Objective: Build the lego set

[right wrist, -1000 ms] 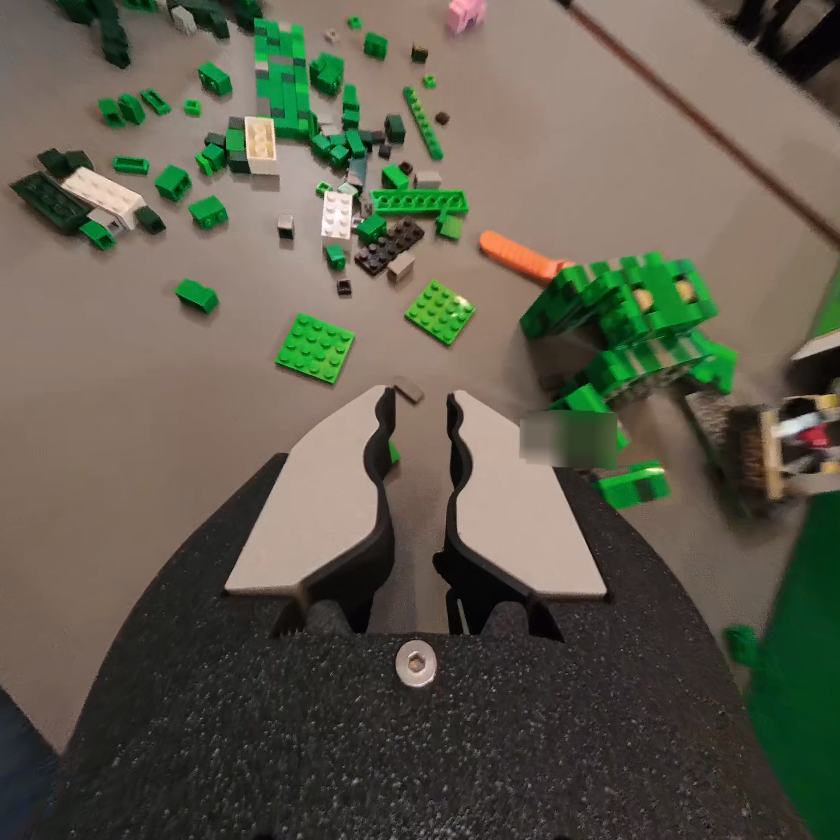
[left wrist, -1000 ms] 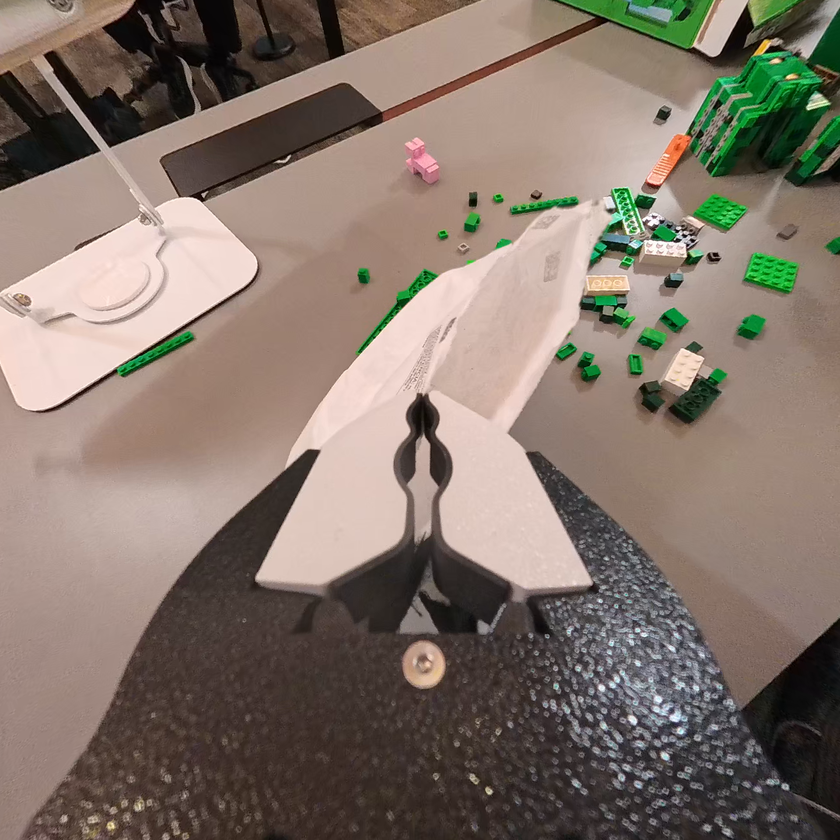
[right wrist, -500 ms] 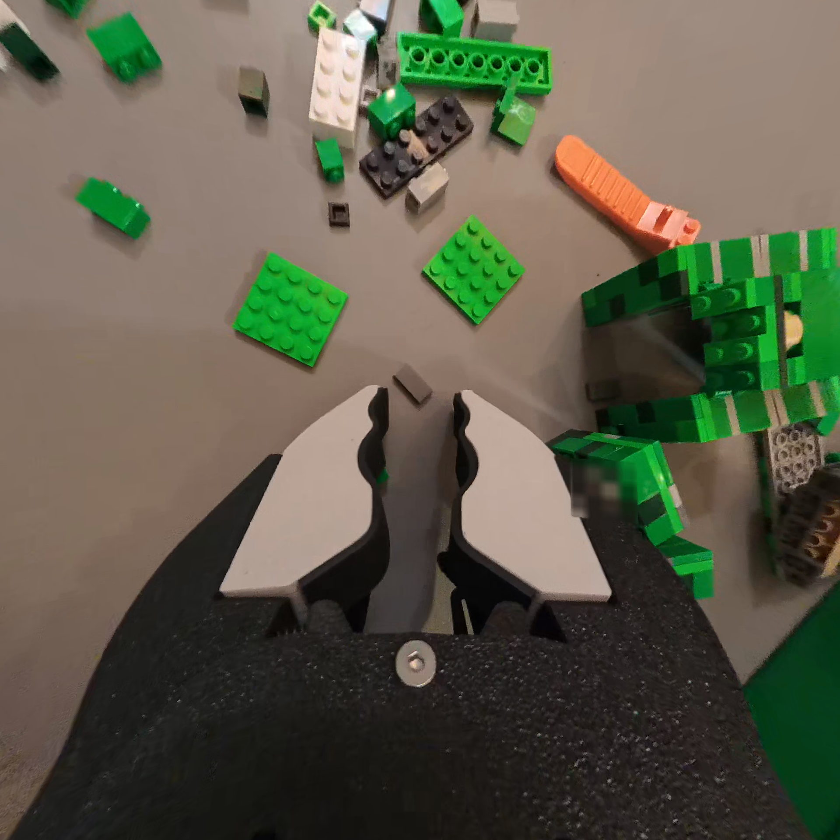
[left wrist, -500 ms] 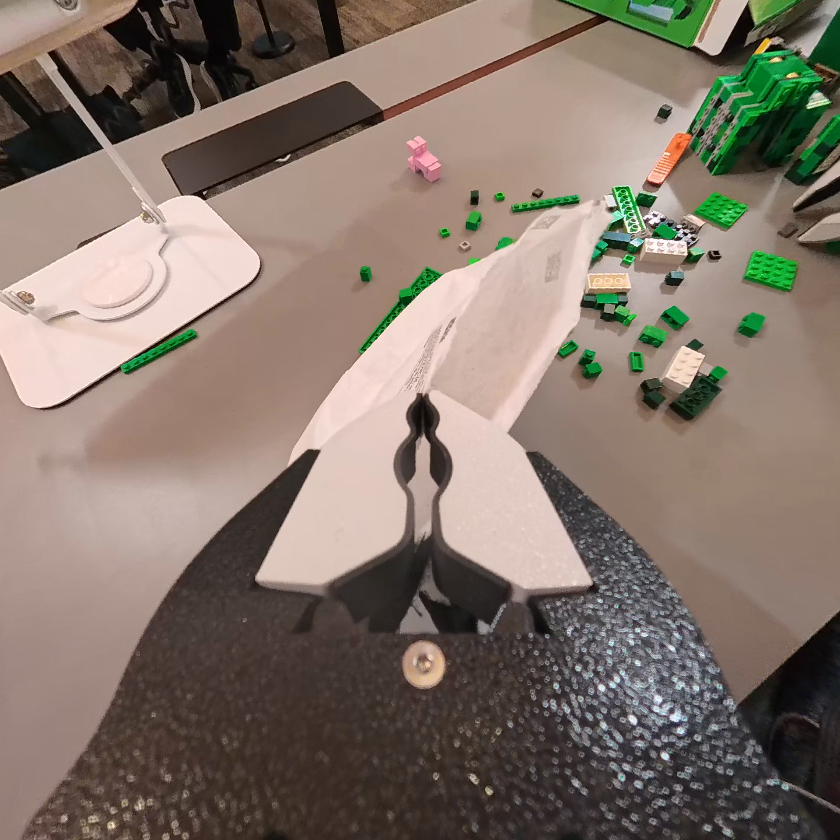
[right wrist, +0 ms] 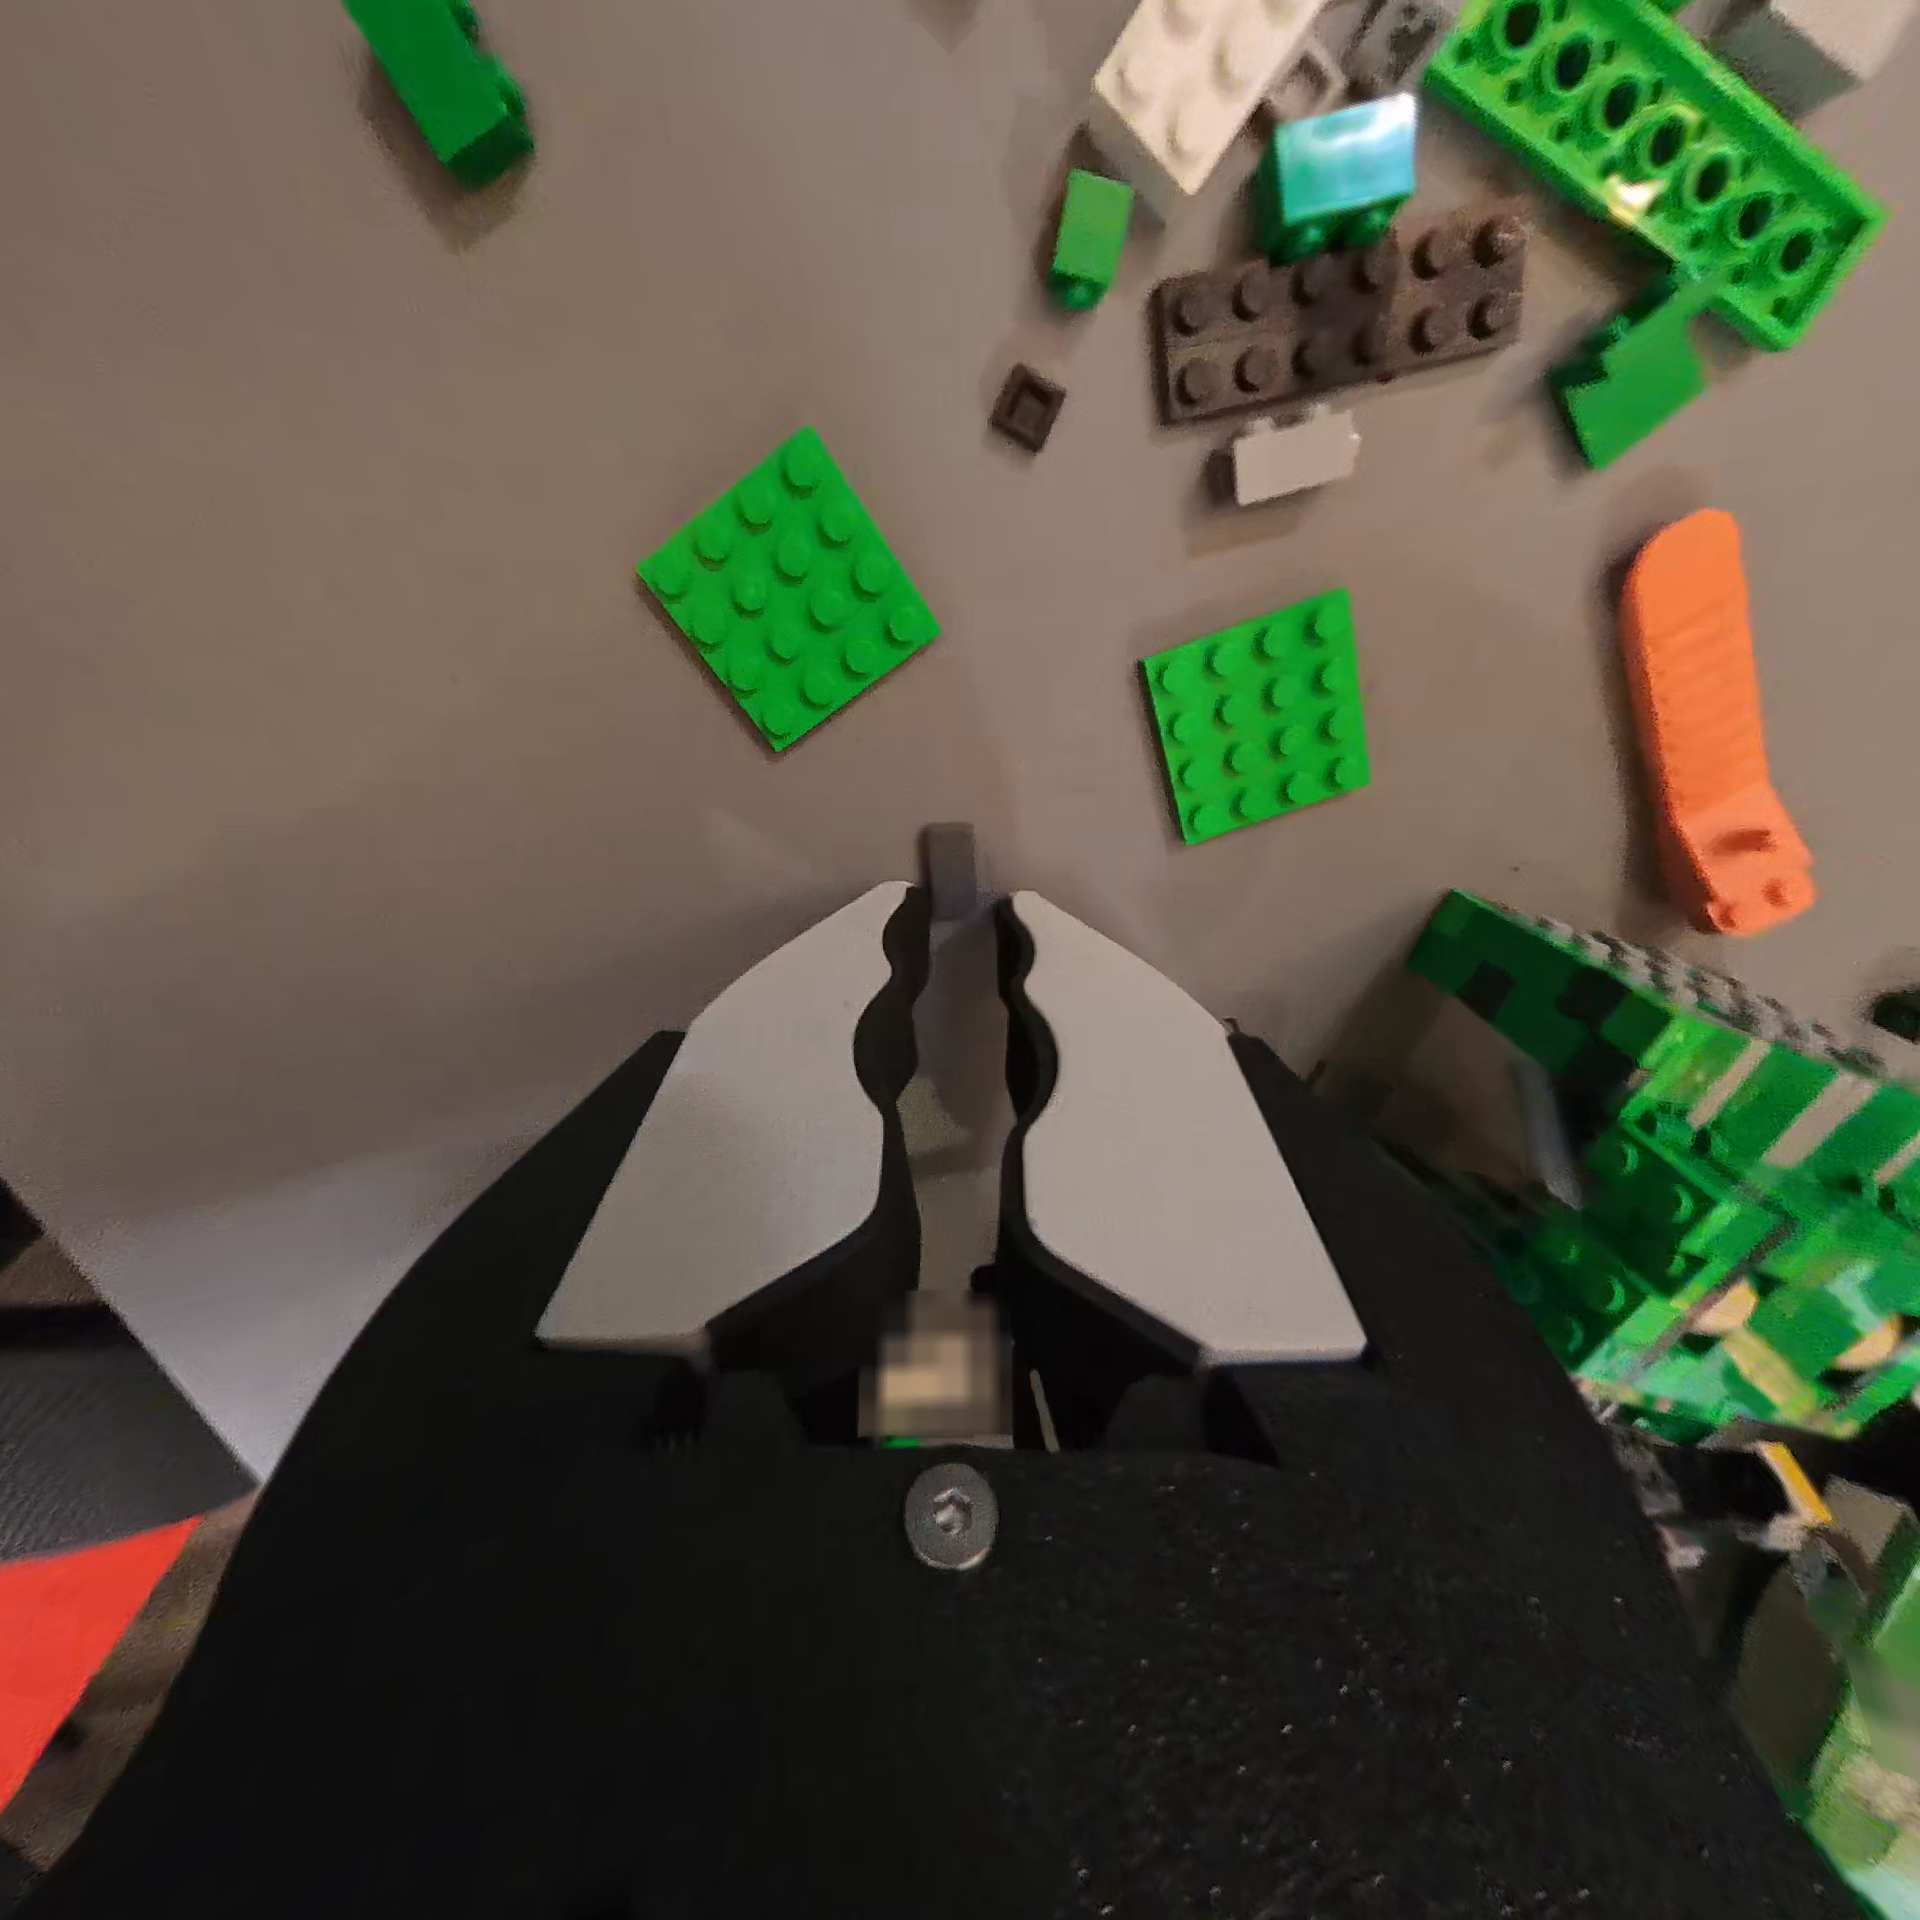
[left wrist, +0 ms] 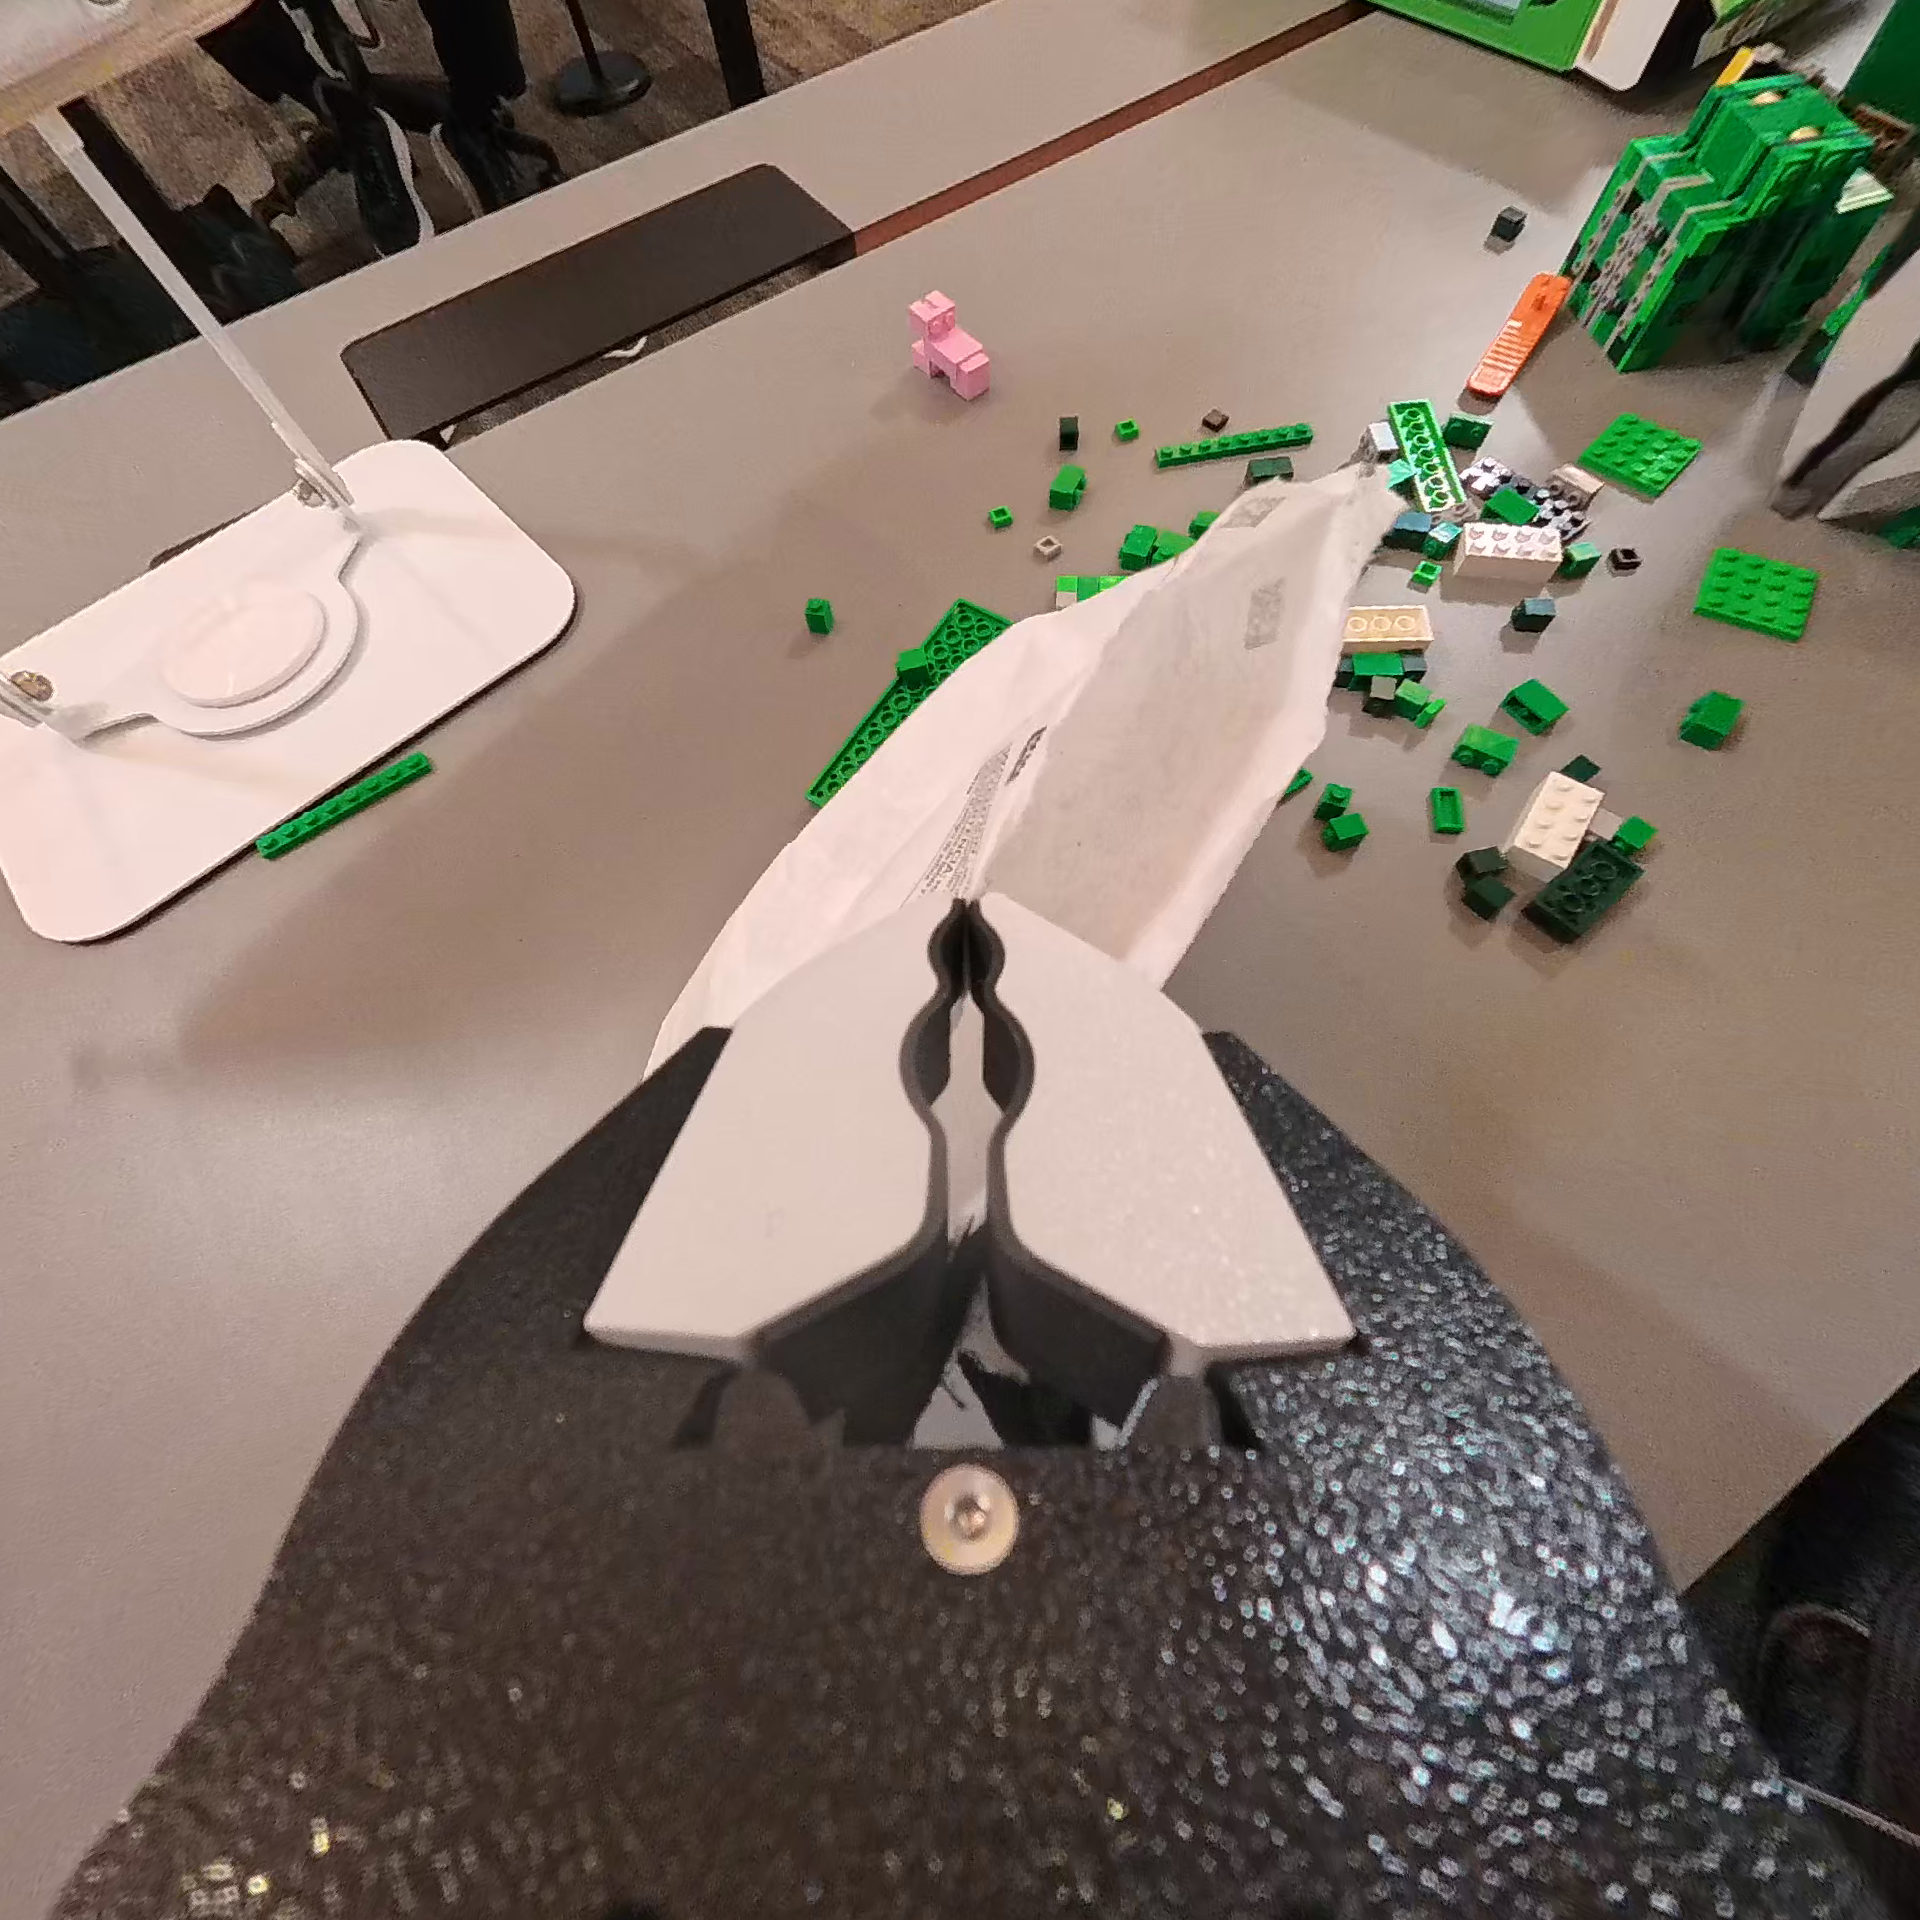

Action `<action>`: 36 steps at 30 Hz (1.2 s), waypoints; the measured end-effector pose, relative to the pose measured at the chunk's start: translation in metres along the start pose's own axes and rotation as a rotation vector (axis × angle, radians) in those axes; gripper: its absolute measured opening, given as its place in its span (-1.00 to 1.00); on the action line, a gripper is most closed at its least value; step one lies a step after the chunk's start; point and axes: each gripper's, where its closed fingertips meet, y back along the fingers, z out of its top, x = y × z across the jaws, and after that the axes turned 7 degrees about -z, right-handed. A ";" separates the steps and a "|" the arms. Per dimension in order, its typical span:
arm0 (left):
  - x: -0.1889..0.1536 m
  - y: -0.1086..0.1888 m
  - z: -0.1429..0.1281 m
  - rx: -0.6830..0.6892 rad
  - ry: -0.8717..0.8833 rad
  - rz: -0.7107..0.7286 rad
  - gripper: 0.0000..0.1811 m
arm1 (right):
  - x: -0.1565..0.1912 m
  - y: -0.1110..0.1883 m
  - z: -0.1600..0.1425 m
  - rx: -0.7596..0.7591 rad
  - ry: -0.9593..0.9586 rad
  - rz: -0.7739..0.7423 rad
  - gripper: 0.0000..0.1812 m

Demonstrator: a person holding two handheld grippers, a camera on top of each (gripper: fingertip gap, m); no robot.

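Observation:
My left gripper (left wrist: 966,909) is shut on the corner of a white paper bag (left wrist: 1143,727), which hangs out over the loose green bricks (left wrist: 1496,727). My right gripper (right wrist: 956,899) is low over the grey table (right wrist: 364,623), its jaws narrowed onto a small grey piece (right wrist: 949,857) that sticks out between the tips. Two green square plates (right wrist: 790,587) (right wrist: 1257,717) lie just beyond it. The green built model (right wrist: 1662,1143) is close on its right, and it also shows in the left wrist view (left wrist: 1725,229). The right gripper appears blurred at the far right of the left wrist view (left wrist: 1860,457).
An orange brick separator (right wrist: 1699,717), a black plate (right wrist: 1340,322) and a green holed brick (right wrist: 1662,156) lie ahead of the right gripper. A pink pig figure (left wrist: 948,348), a white stand base (left wrist: 260,665) and a thin green strip (left wrist: 343,805) sit on the left.
The right gripper dropped low and moved forward over the small grey piece, and its jaws narrowed onto it. The left gripper and paper bag stayed almost still.

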 end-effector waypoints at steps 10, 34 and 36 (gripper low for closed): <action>-0.003 0.001 0.001 0.003 -0.006 -0.010 -1.00 | -0.009 0.024 0.042 -0.037 0.118 -0.093 -1.00; -0.005 0.005 0.004 -0.009 -0.003 -0.022 -1.00 | -0.001 -0.003 0.017 0.008 -0.131 0.010 -0.82; -0.006 0.004 0.004 -0.007 -0.004 -0.022 -1.00 | -0.003 -0.001 0.018 -0.001 -0.114 -0.016 -0.82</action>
